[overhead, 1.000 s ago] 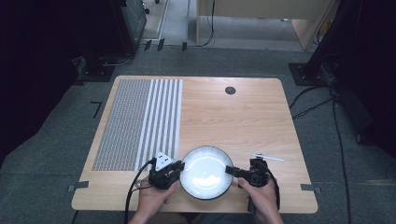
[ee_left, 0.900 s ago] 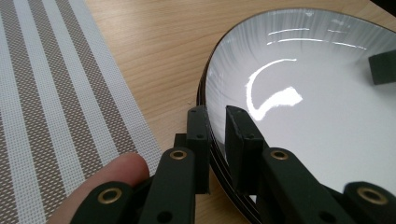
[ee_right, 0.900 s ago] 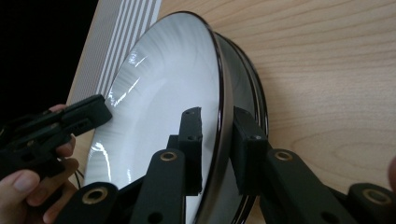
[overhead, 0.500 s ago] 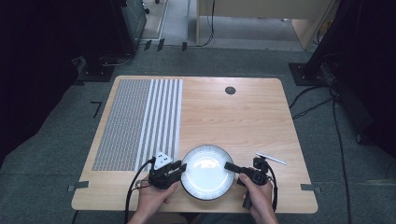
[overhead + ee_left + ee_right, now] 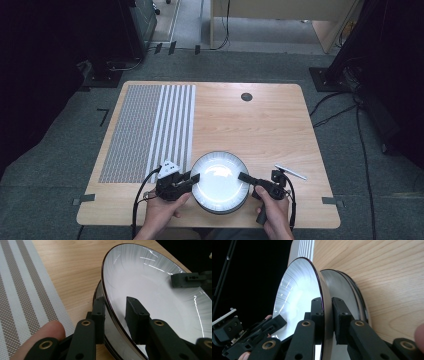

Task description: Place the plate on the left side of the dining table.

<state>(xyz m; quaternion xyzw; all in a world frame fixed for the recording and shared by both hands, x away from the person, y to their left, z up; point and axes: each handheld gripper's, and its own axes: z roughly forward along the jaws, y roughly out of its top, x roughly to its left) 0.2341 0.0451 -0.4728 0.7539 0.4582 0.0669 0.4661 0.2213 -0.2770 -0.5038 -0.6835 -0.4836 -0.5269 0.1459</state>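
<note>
Both tongs, left tongs (image 5: 194, 178) and right tongs (image 5: 244, 176), were closed on opposite rims of the white round ceramic plate (image 5: 219, 178), lifting it level off a second plate (image 5: 348, 291) near the wooden counter's (image 5: 260, 125) front edge.

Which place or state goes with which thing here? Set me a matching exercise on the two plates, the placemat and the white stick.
Things:
1. top plate
2. lower plate
3. striped placemat
4. white stick

Places or states:
a. flat on the table's left part
b. raised, its rim between the jaws of the left tongs and the right tongs
c. on the table beside the right tongs
d. on the table under the raised one

Pairs: 1-b, 2-d, 3-a, 4-c
</note>
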